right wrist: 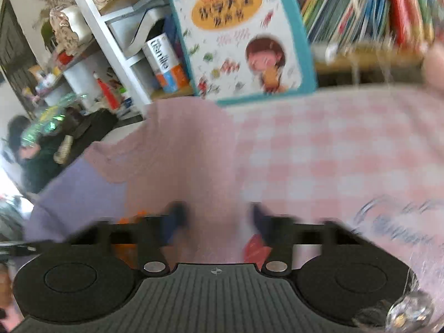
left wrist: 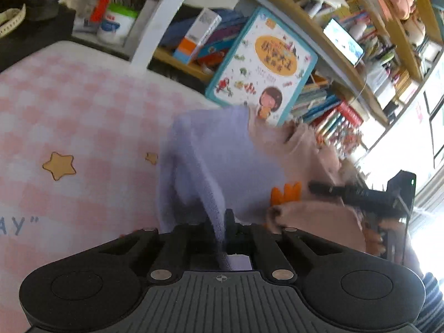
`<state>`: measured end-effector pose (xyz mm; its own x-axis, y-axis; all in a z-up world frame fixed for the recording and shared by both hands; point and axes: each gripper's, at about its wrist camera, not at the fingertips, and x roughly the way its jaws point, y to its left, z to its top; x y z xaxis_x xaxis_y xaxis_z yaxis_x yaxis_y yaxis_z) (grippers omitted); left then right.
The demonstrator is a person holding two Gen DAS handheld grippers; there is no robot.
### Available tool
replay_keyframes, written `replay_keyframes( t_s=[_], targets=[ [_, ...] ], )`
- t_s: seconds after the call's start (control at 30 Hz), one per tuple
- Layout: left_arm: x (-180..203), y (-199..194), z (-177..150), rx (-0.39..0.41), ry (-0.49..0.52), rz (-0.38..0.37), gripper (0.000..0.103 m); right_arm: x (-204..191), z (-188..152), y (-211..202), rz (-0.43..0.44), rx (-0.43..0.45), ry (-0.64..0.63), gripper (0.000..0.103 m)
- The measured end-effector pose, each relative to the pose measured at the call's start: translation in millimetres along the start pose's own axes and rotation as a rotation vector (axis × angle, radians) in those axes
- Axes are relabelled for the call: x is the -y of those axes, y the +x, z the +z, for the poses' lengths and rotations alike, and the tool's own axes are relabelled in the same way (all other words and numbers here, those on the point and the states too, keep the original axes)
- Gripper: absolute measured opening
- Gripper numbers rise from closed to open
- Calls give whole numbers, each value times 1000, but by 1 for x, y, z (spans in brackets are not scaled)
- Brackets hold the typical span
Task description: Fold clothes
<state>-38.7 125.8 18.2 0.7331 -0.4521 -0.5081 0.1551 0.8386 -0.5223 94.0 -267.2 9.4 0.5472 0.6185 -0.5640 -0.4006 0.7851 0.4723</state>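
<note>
A small garment with a lavender part [left wrist: 219,161] and a dusty pink part [left wrist: 313,216] is held up over the pink checked cloth [left wrist: 83,116]. My left gripper [left wrist: 226,222] is shut on the lavender fabric, which hangs between its fingers. The right gripper also shows in the left wrist view [left wrist: 319,187], at the pink part beside an orange patch [left wrist: 285,193]. In the right wrist view my right gripper [right wrist: 216,219] has its fingers apart, with the pink fabric [right wrist: 180,161] lying between and under them. The lavender part [right wrist: 80,191] lies to its left.
A children's picture book [left wrist: 263,66] leans on a bookshelf [left wrist: 347,55] full of books behind the table. A white shelf post [left wrist: 163,19] and a white container [left wrist: 116,22] stand at the back left. A dark object [right wrist: 44,152] sits beyond the table's left edge.
</note>
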Motion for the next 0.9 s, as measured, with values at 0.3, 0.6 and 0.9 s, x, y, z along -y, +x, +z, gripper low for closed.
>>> replay_keyframes(
  t_s=[0.3, 0.6, 0.9],
  targets=[
    [65, -99, 36, 427, 325, 105, 3, -90, -29, -160, -87, 544, -297, 8],
    [105, -161, 45, 758, 428, 67, 3, -171, -77, -244, -348, 1018, -599, 8],
    [49, -92, 87, 567, 338, 216, 5, -134, -41, -163, -344, 789, -517, 33]
  ],
)
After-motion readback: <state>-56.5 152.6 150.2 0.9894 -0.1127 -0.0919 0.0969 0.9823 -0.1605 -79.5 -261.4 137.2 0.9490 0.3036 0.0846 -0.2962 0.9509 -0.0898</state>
